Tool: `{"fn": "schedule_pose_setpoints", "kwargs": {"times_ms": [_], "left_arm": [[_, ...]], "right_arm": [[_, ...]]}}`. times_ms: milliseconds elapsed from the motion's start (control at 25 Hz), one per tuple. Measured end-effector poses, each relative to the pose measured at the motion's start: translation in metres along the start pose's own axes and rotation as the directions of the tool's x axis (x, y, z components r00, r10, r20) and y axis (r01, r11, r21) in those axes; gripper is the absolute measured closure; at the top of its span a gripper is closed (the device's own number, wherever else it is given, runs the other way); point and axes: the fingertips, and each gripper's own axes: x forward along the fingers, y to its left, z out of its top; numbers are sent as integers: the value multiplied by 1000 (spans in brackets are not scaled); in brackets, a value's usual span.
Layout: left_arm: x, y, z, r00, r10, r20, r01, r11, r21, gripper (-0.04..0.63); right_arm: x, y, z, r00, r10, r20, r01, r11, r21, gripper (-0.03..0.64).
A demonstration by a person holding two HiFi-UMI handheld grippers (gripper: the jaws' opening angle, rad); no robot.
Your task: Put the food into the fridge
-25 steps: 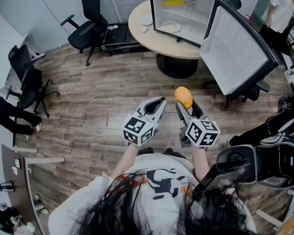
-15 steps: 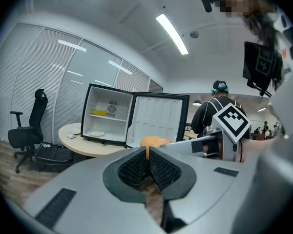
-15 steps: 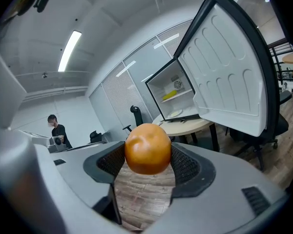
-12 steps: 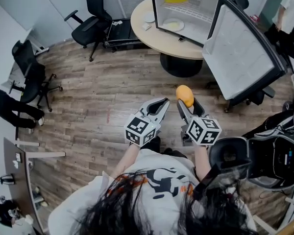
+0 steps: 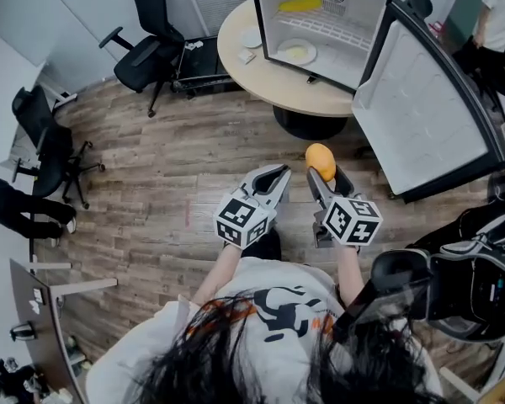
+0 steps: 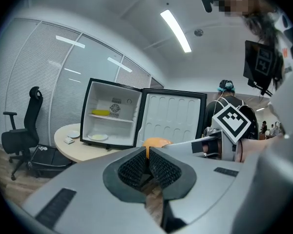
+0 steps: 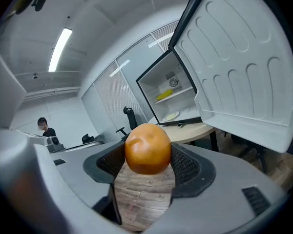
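The right gripper is clamped on a round orange fruit, which sits between the ribbed pads with its top standing clear above them. It may be an orange, though the skin is too smooth in the right gripper view to be sure. The left gripper holds nothing: its jaws are pressed together, and only wood floor shows beneath them. Both are held side by side in front of the person, over the floor.

The fridge stands on a round table ahead, well apart from the fruit. Its door is swung wide to the right, so nothing blocks the way in. Inside, a yellow thing lies on the upper shelf and a plate lies on the bottom, with bare room beside each.

By my reading, the task is about midway for this piece. The fruit is picked up and firmly held and the fridge is open, but the carry across the floor and the setting down inside are not yet done. The door also remains to be shut, if that is wanted. No other food waiting to go in shows in any view.
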Motion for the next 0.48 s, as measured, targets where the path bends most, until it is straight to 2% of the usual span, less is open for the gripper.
{"fn": "schedule_pose_setpoints", "kwargs": {"times_ms": [480], "left_arm": [[60,118,47,994,-110,19,110,994,23,583]], "right_arm": [[117,0,57,995,-92,27,91,995,33,319]]}}
